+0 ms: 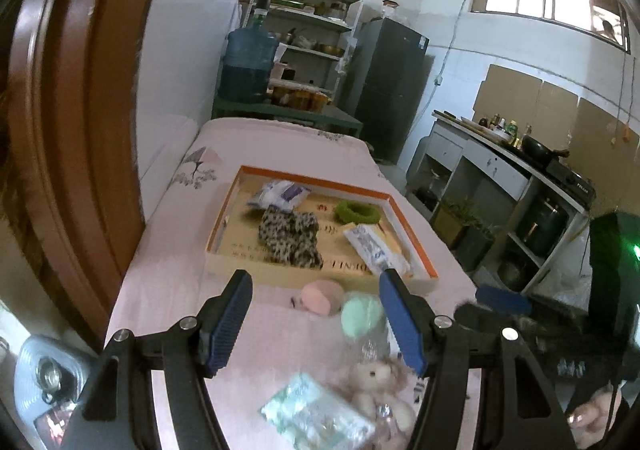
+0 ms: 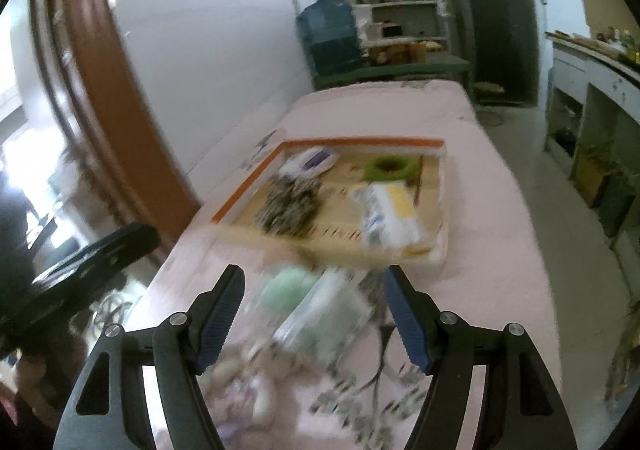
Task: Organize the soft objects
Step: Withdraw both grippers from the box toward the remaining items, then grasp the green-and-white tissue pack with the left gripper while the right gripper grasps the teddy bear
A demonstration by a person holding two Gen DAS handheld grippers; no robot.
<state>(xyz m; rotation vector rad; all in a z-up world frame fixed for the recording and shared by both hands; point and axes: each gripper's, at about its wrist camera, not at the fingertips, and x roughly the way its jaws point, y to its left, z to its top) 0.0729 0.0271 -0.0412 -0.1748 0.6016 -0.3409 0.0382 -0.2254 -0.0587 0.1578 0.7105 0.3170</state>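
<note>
Teddy bear (image 1: pixel 378 386); tray (image 1: pixel 416 238) with speckled cloth (image 1: pixel 290 236).

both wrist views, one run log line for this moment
left gripper: open, empty | right gripper: open, empty | tray: green ring, spotted cloth, two packets | outside tray: pink puff, green puff, plush

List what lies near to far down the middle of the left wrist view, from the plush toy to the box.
Plush bear → mint green puff → pink puff → speckled cloth inside the orange-rimmed box.
</note>
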